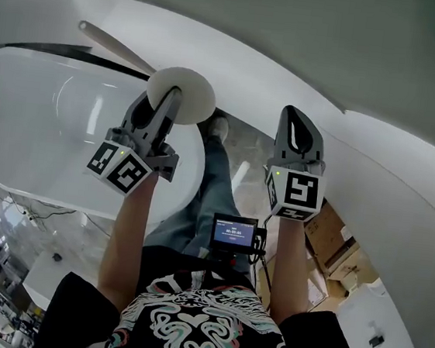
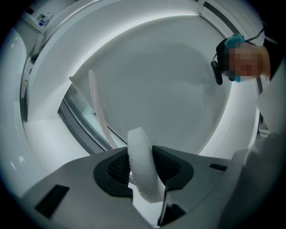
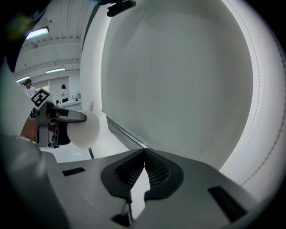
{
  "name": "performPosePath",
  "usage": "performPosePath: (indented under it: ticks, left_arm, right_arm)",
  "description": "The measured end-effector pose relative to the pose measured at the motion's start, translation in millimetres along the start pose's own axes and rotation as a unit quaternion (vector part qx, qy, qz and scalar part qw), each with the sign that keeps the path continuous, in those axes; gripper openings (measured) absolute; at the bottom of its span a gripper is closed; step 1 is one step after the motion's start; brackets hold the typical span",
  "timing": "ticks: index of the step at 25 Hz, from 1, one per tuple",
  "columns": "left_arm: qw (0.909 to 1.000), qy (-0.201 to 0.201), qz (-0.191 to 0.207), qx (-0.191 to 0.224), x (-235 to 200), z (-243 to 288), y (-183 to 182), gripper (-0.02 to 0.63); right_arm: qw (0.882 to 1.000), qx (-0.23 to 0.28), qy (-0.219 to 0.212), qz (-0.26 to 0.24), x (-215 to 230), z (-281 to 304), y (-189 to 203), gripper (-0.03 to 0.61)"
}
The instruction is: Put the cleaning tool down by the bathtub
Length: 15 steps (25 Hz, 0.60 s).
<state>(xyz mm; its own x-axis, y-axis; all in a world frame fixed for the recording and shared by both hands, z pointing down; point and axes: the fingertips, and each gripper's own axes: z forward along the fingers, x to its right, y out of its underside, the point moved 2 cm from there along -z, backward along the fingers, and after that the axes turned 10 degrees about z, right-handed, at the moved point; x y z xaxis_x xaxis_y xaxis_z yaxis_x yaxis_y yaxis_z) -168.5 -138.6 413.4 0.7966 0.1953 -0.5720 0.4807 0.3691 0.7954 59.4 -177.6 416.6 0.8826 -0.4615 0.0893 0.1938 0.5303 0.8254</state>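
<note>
The cleaning tool is a round white pad (image 1: 189, 94) with a long pale handle (image 1: 115, 46) that slants up and left over the white bathtub (image 1: 44, 118). My left gripper (image 1: 171, 100) is shut on the pad's edge and holds it above the tub's rim. In the left gripper view the pad (image 2: 142, 163) stands on edge between the dark jaws, and the handle (image 2: 98, 107) runs away behind it. My right gripper (image 1: 298, 120) hangs to the right of the tub, shut with nothing in it. Its jaw tips (image 3: 144, 155) meet in the right gripper view, where the pad (image 3: 86, 129) shows at the left.
A curved white wall (image 1: 311, 39) rises behind the tub. A small screen (image 1: 233, 232) hangs at the person's chest, above a jeans leg and shoe (image 1: 216, 129). Cardboard boxes (image 1: 336, 239) stand on the floor at the right. People (image 3: 27, 87) stand far off.
</note>
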Motion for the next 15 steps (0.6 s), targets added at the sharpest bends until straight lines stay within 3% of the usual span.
performPosePath:
  ticks: [15]
  left_arm:
    - [0.9996, -0.01, -0.023, -0.011, -24.8, 34.2, 53.5, 0.141]
  right_arm:
    - [1.0, -0.021, -0.024, -0.001, 9.8, 45.2, 50.3, 0.028]
